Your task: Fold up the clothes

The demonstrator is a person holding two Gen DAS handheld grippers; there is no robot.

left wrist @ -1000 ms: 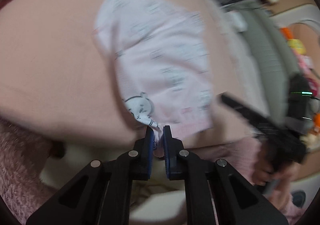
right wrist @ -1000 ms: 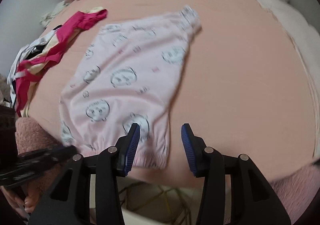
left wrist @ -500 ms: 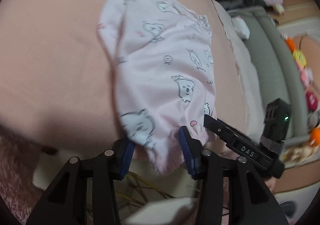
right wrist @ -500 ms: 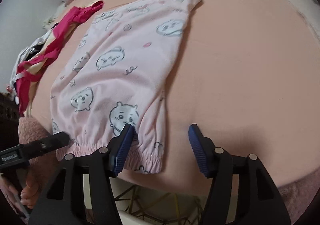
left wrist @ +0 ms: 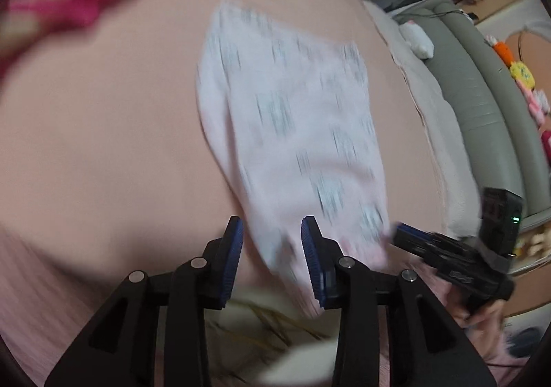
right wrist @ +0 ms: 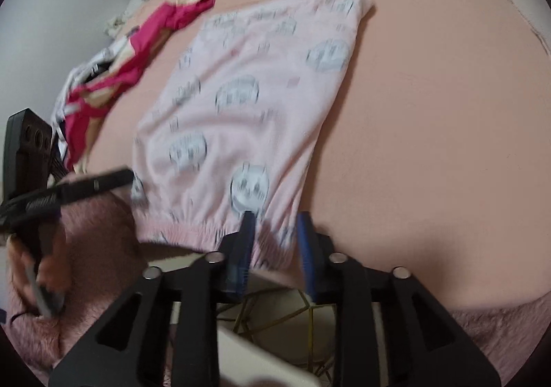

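Pink printed shorts (right wrist: 248,118) lie spread flat on the peach bedsheet (right wrist: 447,111), elastic waistband at the near edge of the bed, legs pointing away toward 12 o'clock; in the left wrist view the same garment (left wrist: 292,132) runs from centre frame down to 6 o'clock. Both views are motion-blurred, so fine contact is uncertain. Left gripper (left wrist: 272,249): fingers moderately apart, straddling the waistband corner, which sits between the pads and hangs a little over the bed edge; not clamped as far as I can tell. Right gripper (right wrist: 275,245): fingers narrower but with a visible gap, the left pad lying over the waistband hem, cloth between the pads; whether the pads press the cloth I cannot tell. Each gripper shows in the other's view, at about 4 o'clock and 9 o'clock. A pile of red and white clothes (right wrist: 113,77) lies near the shorts at their 10 o'clock, apart from them. Judgement: the garment lies unfolded, with both grippers placed at the two waistband corners. To do a grasp here well: get both fabric layers of the waistband fully between the pads, close on the thick elastic rather than thin cloth, keep the two grips level and the band taut, and keep clear of the red pile.
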